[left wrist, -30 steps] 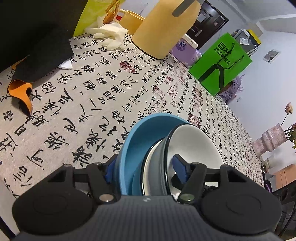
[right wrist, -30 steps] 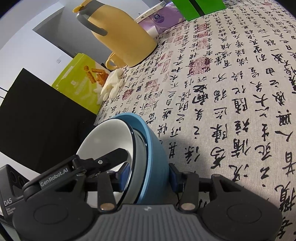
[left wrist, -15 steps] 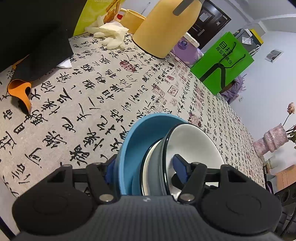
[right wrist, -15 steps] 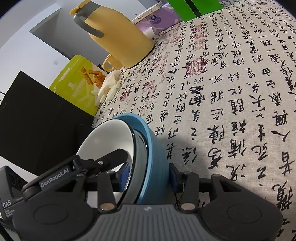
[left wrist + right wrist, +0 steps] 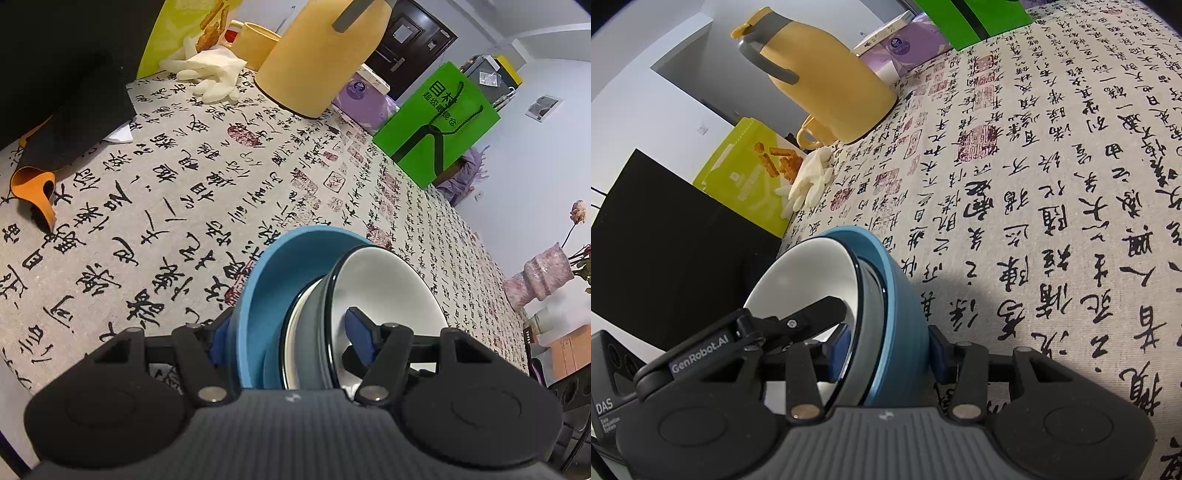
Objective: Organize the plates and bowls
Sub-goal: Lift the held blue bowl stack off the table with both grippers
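**My two handheld grippers, as they looked**

My left gripper (image 5: 290, 338) was matte black, with a ribbed dark grey housing at the bottom of the view carrying a small pale logo mark. Two rounded black lobes flanked the housing, each with a faint circular recess. Angular black linkage arms ran forward from brass-coloured pivot pins to blue finger pads (image 5: 360, 338).

My right gripper (image 5: 884, 350) matched it: the same ribbed grey housing, black lobes, brass pins and blue pads (image 5: 937, 350). In its view I also saw the side of the left unit, printed "GenRobot.AI" in white, with a small silver screw, and a black box marked "DAS".
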`<state>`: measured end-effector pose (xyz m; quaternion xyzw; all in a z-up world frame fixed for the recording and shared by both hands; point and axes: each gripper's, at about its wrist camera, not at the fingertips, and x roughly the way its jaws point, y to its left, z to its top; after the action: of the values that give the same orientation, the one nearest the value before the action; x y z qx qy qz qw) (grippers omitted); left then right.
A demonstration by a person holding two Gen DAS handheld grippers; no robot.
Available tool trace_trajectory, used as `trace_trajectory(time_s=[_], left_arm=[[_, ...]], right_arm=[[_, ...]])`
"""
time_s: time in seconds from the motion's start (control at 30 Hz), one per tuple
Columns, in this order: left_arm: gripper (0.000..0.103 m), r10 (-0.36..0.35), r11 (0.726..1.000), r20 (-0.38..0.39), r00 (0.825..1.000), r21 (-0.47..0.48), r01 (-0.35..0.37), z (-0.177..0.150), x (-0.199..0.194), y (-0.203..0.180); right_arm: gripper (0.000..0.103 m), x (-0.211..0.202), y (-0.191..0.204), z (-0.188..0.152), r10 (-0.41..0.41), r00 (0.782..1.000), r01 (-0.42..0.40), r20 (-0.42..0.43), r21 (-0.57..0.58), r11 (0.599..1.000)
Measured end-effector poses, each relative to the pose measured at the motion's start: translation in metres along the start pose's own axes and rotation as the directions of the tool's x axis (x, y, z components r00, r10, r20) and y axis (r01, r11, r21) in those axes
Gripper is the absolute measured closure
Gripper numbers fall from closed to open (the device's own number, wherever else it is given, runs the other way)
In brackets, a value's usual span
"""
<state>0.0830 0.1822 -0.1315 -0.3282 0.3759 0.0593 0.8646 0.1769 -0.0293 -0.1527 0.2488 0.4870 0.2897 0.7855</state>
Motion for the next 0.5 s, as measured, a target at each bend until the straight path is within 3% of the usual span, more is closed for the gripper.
trace_trajectory(time_s=[0.5], left_arm=[[0.039, -0.007, 1.000, 0.017, 1.000, 0.023, 0.007, -0.004, -0.007, -0.018]], right_arm=[[0.059, -0.020, -0.002, 0.001, 0.009, 1.000, -0.009, 0.026, 0.001, 1.000]])
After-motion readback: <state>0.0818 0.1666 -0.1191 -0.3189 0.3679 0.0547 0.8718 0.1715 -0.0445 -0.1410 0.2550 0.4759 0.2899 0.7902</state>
